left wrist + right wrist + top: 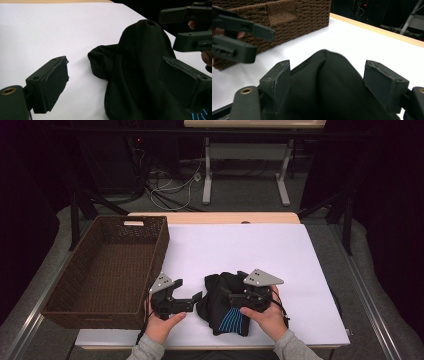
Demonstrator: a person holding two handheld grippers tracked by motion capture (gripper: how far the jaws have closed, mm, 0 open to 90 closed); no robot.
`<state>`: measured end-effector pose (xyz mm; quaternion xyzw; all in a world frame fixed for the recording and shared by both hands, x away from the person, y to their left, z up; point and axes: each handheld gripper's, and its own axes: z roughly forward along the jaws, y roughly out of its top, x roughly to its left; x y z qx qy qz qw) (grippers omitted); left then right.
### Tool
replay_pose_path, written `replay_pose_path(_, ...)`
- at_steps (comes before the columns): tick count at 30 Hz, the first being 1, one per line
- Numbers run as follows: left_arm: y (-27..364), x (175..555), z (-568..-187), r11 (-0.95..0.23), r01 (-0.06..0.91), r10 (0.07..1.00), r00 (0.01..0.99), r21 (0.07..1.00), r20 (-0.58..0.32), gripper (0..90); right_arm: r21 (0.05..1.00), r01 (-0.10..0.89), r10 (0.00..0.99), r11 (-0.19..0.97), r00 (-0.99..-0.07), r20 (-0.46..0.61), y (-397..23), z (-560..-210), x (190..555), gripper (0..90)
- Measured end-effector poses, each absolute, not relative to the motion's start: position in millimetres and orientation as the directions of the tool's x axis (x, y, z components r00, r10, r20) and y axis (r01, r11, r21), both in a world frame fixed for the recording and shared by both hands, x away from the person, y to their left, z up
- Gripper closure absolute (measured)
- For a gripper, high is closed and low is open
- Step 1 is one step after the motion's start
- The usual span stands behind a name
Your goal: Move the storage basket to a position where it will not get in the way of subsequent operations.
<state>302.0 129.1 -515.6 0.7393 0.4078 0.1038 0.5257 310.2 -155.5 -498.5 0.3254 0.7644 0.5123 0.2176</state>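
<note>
Two sets of wide fingers flank the black garment (226, 305), wicker basket (107, 270) just left.

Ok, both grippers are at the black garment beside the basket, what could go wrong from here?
The right gripper straddles a raised fold of the black garment without pressing it, so the cloth may slip out on lifting. The left gripper is wide open, so the bundle could unfold, and hanging fabric could snag the wicker basket rim.

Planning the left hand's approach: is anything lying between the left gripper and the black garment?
Nothing visible. Bare white table separates the left gripper from the black garment; the wicker basket sits off to its other side.
</note>
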Motion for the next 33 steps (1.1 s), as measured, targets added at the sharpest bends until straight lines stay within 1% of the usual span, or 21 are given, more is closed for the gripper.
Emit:
replay_pose_path(11, 131.2, 303.6, -514.3, -0.109, 0.488, 0.719, 0.641, 0.866, -0.27, 9.7, 0.926, 0.288, 0.73, 0.243, -0.683, 0.021, -147.3, -495.3, 325.9, 22.4)
replay_pose_path(16, 132.4, 303.5, -513.9, -0.108, 0.488, 0.721, 0.638, 0.866, -0.269, 9.7, 0.926, 0.29, 0.73, 0.241, -0.683, 0.025, -143.9, -497.5, 331.2, 26.2)
replay_pose_path(19, 132.6, 303.5, -513.7, -0.115, 0.485, 0.721, 0.641, 0.867, -0.263, 9.7, 0.914, 0.291, 0.715, 0.284, -0.699, 0.001, -142.3, -500.1, 330.4, 28.3)
replay_pose_path(22, 134.8, 304.1, -512.8, -0.117, 0.481, 0.727, 0.638, 0.869, -0.255, 9.9, 0.91, 0.296, 0.713, 0.288, -0.701, 0.002, -141.7, -501.6, 329.1, 31.2)
replay_pose_path(24, 136.0, 304.0, -512.3, -0.105, 0.486, 0.73, 0.631, 0.868, -0.264, 10.2, 0.91, 0.299, 0.714, 0.288, -0.7, 0.004, -142.1, -502.2, 328.6, 34.5)
replay_pose_path(29, 137.2, 304.4, -512.7, -0.101, 0.486, 0.734, 0.626, 0.868, -0.265, 10.5, 0.905, 0.315, 0.709, 0.285, -0.705, 0.022, -144.7, -505.3, 328.6, 48.1)
replay_pose_path(33, 137.3, 304.5, -513.0, -0.105, 0.486, 0.732, 0.628, 0.867, -0.264, 10.5, 0.9, 0.317, 0.695, 0.299, -0.719, 0.022, -145.5, -507.3, 328.7, 56.0)
